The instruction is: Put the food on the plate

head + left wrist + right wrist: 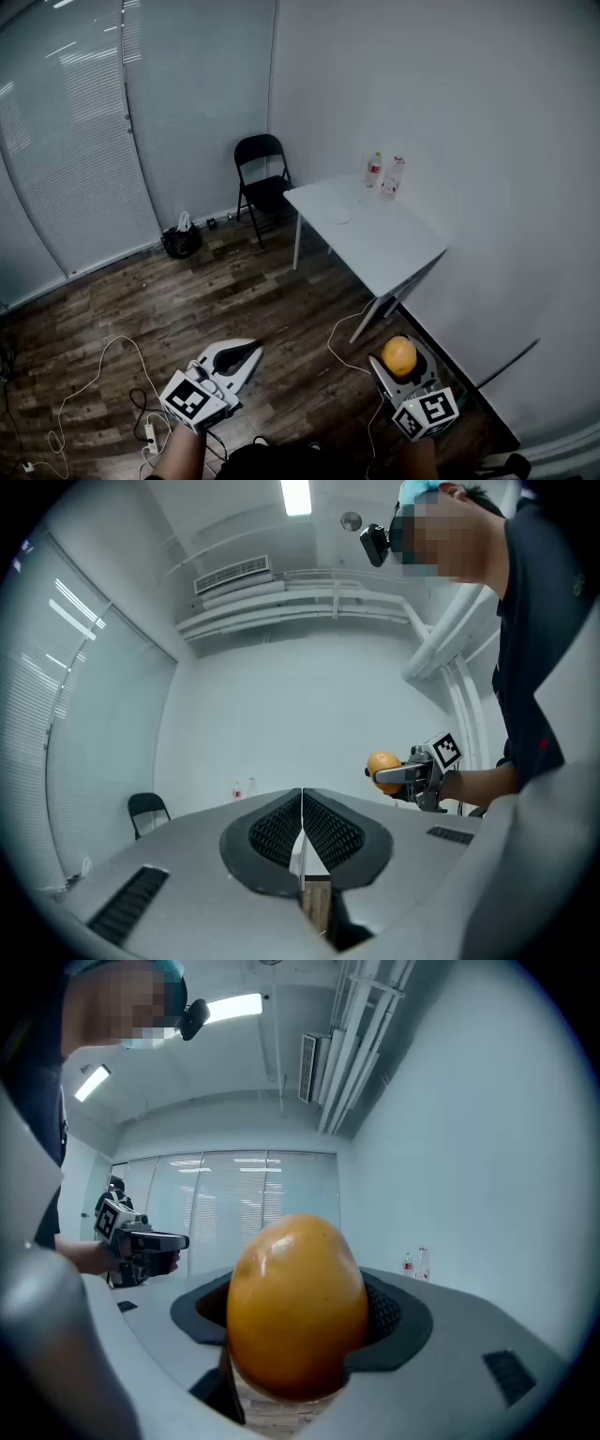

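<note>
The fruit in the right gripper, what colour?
Fruit: orange-yellow, best in the right gripper view.

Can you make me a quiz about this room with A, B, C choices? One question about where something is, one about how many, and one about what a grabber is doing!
1. Where is the plate?
A) on the floor
B) on the white table
C) on the chair

2. How many bottles stand on the table?
A) one
B) two
C) four

3. What is the right hand-held gripper doing?
A) gripping an orange fruit
B) gripping a bottle
C) standing shut with nothing in it

Answers:
1 B: the head view shows the plate lying on the tabletop.
2 B: two stand side by side at its far end.
3 A: the right gripper view shows the fruit clamped between its jaws.
</note>
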`<state>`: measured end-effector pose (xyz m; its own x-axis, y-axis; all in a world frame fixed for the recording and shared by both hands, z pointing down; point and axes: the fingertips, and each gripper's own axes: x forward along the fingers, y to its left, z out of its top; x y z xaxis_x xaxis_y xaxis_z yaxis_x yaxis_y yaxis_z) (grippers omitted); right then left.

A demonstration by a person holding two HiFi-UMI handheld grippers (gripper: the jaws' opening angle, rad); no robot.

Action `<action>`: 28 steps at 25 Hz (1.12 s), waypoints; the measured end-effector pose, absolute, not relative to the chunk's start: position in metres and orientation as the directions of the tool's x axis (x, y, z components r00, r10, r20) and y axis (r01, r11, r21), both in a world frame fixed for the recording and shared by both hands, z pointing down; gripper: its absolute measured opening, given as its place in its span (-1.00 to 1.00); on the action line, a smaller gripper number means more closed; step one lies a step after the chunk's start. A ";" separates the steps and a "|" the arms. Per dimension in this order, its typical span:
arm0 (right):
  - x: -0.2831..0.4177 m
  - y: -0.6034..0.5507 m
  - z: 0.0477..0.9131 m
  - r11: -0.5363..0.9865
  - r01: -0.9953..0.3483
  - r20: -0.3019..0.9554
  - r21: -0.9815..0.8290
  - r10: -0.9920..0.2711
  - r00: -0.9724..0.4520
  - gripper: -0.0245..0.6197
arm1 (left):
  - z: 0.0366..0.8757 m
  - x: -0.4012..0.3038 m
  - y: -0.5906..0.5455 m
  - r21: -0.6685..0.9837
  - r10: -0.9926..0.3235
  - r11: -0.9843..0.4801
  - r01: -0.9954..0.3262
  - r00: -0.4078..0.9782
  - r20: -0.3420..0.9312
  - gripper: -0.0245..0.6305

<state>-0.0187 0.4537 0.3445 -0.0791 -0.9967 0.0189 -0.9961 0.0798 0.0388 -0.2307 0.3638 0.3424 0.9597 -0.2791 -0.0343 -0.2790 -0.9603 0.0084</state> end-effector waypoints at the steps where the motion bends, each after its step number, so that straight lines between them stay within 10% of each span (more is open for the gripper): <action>1: -0.019 0.453 0.344 0.080 -0.996 0.015 0.039 -0.997 -0.080 0.13 | 0.343 -0.229 0.364 0.007 -0.277 -0.961 -0.277 0.960 -0.039 -0.85; 28: -0.056 0.408 0.349 0.115 -0.988 -0.045 -0.100 -0.993 -0.111 0.13 | 0.370 -0.272 0.331 0.059 -0.272 -0.961 -0.269 0.962 -0.040 -0.85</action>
<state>-0.0558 0.4083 0.3489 -0.1106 -0.9928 -0.0453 -0.9883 0.1147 -0.1001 -0.2723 0.3315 0.3703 0.9615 -0.2718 -0.0404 -0.2692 -0.9613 0.0592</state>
